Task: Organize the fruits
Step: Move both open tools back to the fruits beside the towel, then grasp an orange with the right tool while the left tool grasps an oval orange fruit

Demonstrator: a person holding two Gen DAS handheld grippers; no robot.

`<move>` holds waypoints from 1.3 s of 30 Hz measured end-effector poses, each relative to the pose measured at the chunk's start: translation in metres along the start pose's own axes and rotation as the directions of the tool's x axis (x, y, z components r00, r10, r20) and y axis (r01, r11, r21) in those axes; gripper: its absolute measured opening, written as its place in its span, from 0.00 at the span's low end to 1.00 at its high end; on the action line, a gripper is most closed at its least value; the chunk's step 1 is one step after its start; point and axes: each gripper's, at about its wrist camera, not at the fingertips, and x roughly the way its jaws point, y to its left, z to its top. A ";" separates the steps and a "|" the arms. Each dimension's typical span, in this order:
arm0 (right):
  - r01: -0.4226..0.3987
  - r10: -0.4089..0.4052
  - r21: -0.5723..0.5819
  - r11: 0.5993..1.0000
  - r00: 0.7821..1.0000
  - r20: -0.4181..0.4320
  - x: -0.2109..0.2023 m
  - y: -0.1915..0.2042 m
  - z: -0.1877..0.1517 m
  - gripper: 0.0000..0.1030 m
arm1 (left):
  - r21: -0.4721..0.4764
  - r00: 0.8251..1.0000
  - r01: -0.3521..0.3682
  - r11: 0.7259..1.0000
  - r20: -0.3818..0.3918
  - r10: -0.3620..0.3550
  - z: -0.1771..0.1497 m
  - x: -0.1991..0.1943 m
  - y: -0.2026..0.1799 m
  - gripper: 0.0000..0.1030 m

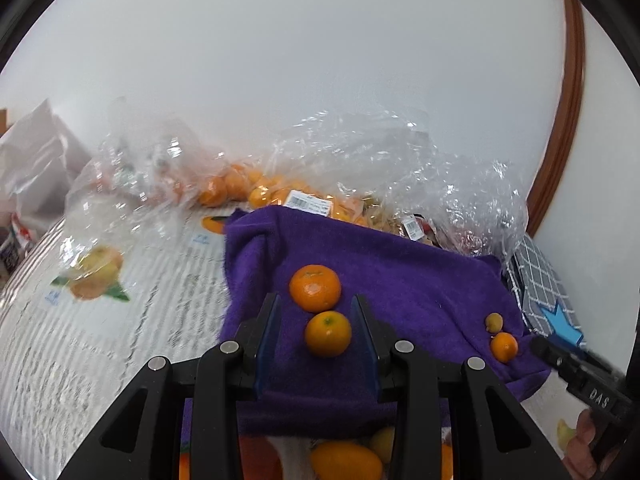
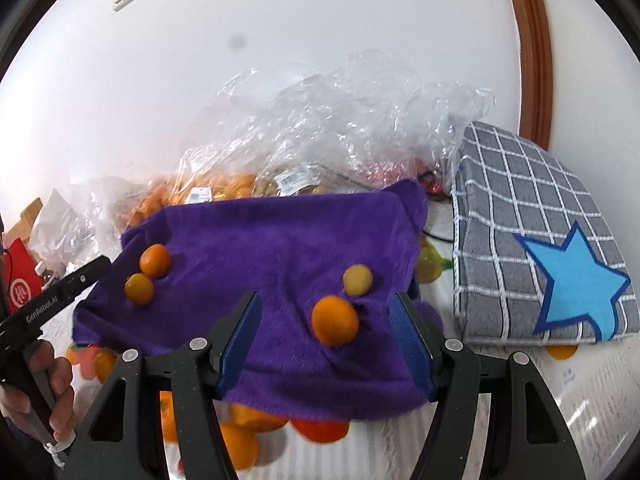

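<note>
Purple towel (image 1: 400, 264) under white wall: round fruit loose on soft folds.
Both my grippers, left gripper (image 1: 325, 332) and right gripper (image 2: 326, 320), gape wide, empty; nudging the small orange (image 1: 328, 333) could roll it off.

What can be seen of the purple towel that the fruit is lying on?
The purple towel is a deep violet, fluffy cloth, like fleece or microfibre, spread flat with some folds and a curled far corner. Four fruits lie on it in two pairs: two oranges near the open left gripper, and a small orange beside a small yellow fruit near the open right gripper. Its far edge meets clear plastic bags of fruit; a grey checked cloth lies to its right.
</note>
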 end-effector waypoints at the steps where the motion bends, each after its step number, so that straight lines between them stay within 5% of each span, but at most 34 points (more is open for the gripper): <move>1: -0.009 0.009 0.005 1.000 1.000 -0.008 -0.002 0.001 -0.002 0.62 | -0.012 1.000 0.013 1.000 -0.006 -0.013 0.000 -0.002 0.003 0.33; 14: -0.055 0.055 -0.006 0.998 0.995 -0.080 -0.036 0.030 -0.046 0.55 | 0.017 0.995 0.037 0.999 -0.092 -0.036 -0.020 -0.025 0.023 0.33; 25: -0.087 0.085 -0.001 0.996 0.979 -0.186 -0.010 0.035 -0.056 0.45 | 0.000 0.994 0.035 0.999 -0.100 -0.035 -0.029 -0.041 0.036 0.35; 34: -0.157 0.154 0.000 0.988 0.967 -0.202 -0.007 0.035 -0.055 0.29 | 0.009 0.976 0.148 0.989 -0.163 -0.144 -0.036 -0.037 0.027 0.35; 39: -0.131 0.130 0.006 0.991 0.975 -0.183 -0.014 0.027 -0.055 0.29 | 0.024 0.949 0.223 0.975 -0.233 -0.211 -0.044 -0.029 0.014 0.35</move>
